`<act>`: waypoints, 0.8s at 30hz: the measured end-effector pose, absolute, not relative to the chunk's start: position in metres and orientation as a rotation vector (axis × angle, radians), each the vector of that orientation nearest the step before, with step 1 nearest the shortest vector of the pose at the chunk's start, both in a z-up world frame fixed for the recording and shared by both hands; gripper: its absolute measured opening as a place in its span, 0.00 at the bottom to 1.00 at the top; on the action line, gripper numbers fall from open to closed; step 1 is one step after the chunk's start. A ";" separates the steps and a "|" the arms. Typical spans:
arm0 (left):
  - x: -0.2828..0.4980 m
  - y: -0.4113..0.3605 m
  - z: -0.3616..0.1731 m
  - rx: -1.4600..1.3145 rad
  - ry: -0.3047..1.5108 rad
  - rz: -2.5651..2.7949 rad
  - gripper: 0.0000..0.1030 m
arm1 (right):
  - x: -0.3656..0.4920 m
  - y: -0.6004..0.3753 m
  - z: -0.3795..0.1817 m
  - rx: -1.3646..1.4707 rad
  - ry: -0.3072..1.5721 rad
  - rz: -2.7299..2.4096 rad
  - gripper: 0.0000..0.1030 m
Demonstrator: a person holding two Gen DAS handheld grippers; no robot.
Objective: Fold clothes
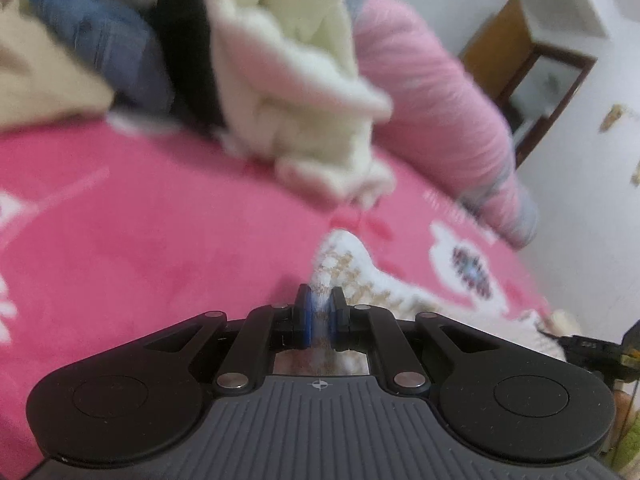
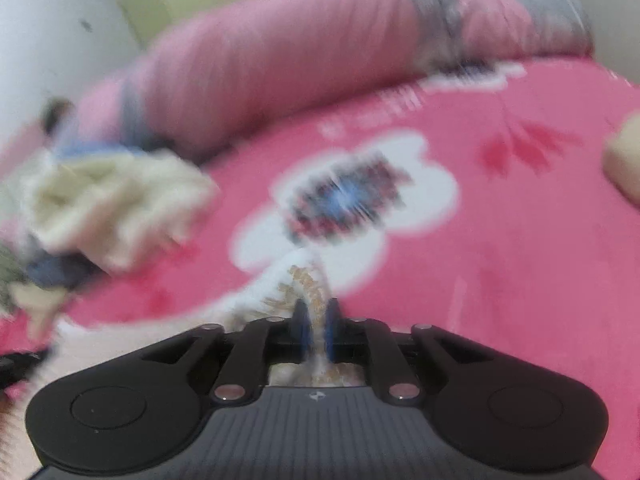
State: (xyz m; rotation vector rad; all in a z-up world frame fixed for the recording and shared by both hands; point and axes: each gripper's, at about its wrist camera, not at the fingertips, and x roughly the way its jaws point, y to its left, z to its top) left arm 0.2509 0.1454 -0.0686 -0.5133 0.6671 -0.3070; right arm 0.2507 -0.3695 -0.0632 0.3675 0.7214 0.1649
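- Because a fold needs two held points, the white patterned garment (image 1: 352, 268) is pinched over the pink bedspread (image 1: 140, 220).
- The left gripper (image 1: 320, 312) is clamped on its cloth.
- The right gripper (image 2: 316, 320) is likewise clamped on it.
- A heap of unfolded clothes (image 1: 280, 80) is left aside, near the rolled pink quilt (image 1: 432, 100).

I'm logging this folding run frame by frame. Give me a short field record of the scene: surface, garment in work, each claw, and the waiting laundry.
surface: pink bedspread with white flower print
garment in work: white garment with tan pattern, lying on the bedspread
left claw: shut on the white garment's edge
right claw: shut on the same fabric
waiting laundry: unfolded pile of cream, blue and black clothes beyond the garment
backdrop: rolled pink quilt
image quality: blurred, especially the right view
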 end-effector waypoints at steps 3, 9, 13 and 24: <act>0.249 0.147 -0.063 -0.511 0.672 -0.297 0.15 | 0.249 -0.373 -0.068 0.385 0.727 0.145 0.25; 0.221 0.158 -0.032 -0.469 0.635 -0.188 0.33 | 0.223 -0.395 -0.033 0.345 0.660 -0.025 0.58; 0.200 0.154 -0.006 -0.406 0.619 -0.172 0.33 | 0.194 -0.401 -0.006 0.257 0.595 -0.104 0.54; 0.238 0.041 -0.017 -0.293 0.748 -0.328 0.39 | 0.220 -0.299 -0.007 -0.104 0.541 0.064 0.27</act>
